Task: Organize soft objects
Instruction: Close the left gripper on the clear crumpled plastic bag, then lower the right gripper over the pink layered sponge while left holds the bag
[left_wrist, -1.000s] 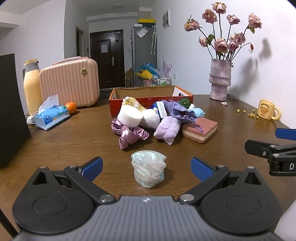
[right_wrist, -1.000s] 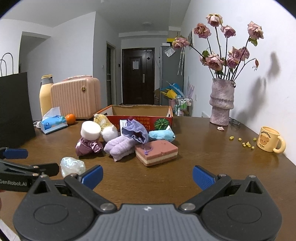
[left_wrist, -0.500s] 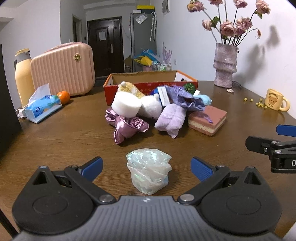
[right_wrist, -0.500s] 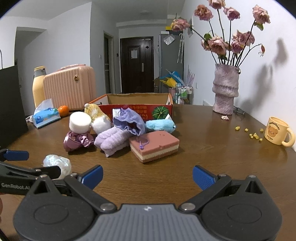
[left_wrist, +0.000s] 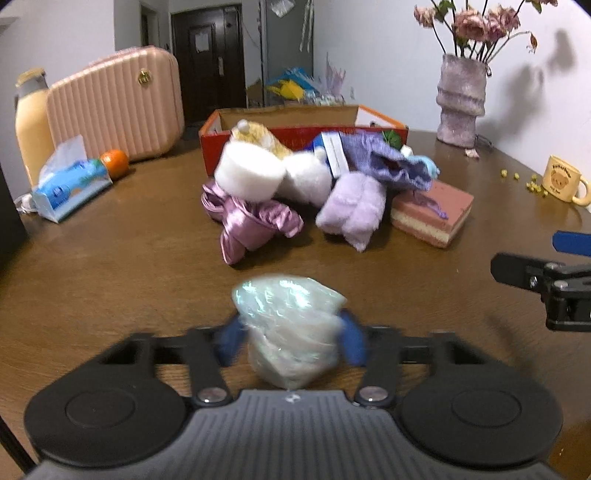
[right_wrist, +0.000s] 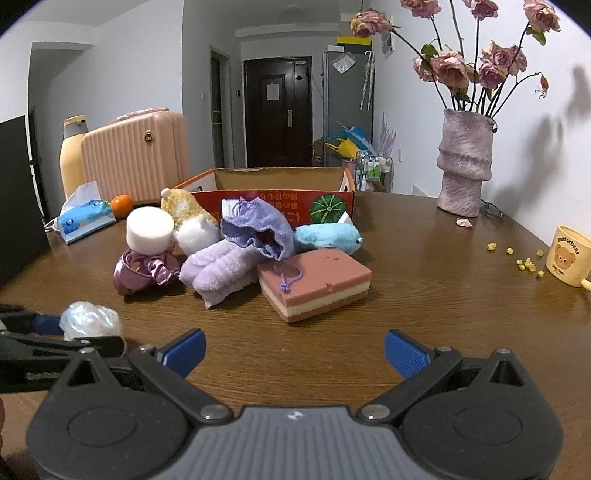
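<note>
My left gripper (left_wrist: 290, 339) is shut on a crumpled pearly plastic bag (left_wrist: 291, 325), its blue pads pressing both sides; the bag also shows in the right wrist view (right_wrist: 90, 321). Beyond it lies a pile of soft things: a white foam round (left_wrist: 249, 173), a purple satin scrunchie (left_wrist: 251, 221), a lilac fuzzy cloth (left_wrist: 352, 206), a purple drawstring pouch (right_wrist: 258, 229), a blue plush (right_wrist: 327, 236) and a pink layered sponge (right_wrist: 314, 286). Behind the pile stands an open red cardboard box (left_wrist: 288, 125). My right gripper (right_wrist: 293, 350) is open and empty, in front of the sponge.
A pink ribbed case (left_wrist: 114, 107), a yellow bottle (left_wrist: 31, 125), a tissue pack (left_wrist: 70, 184) and an orange (left_wrist: 114, 162) stand at the left back. A vase of dried roses (right_wrist: 463, 162) and a yellow bear mug (right_wrist: 569, 256) stand at the right. A black bag (right_wrist: 18, 192) is at far left.
My left gripper moved forward around the plastic bag and its jaws closed on it. My right gripper stayed open and shifted slightly closer to the pile.
</note>
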